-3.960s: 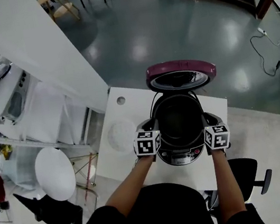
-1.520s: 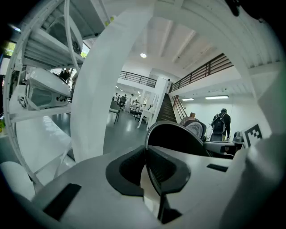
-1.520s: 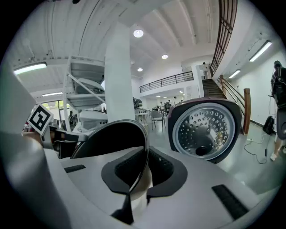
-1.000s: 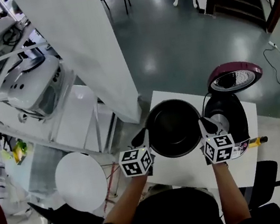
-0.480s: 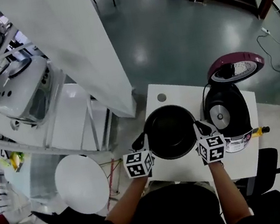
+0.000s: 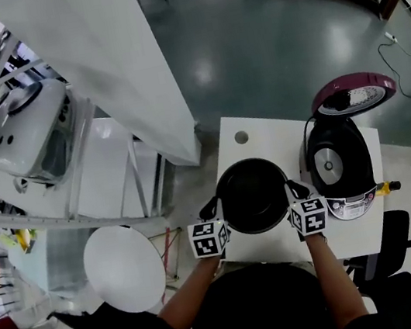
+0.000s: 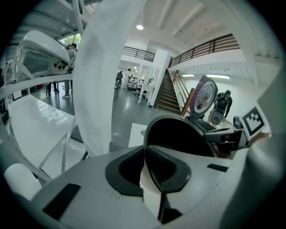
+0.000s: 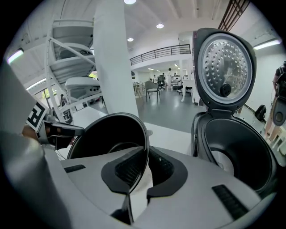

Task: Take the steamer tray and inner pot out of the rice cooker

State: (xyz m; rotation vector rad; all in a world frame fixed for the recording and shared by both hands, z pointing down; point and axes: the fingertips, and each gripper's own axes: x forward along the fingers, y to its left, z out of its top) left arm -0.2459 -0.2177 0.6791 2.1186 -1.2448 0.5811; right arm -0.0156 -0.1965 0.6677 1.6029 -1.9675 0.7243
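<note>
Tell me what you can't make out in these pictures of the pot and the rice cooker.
1. Whether the pot rests on the table: the head view looks straight down, so the pot hides its own base; the left gripper and right gripper cover it in their views.
2. Steamer tray: in no view.
3. Print on the front panel of the rice cooker: too small in the head view.
</note>
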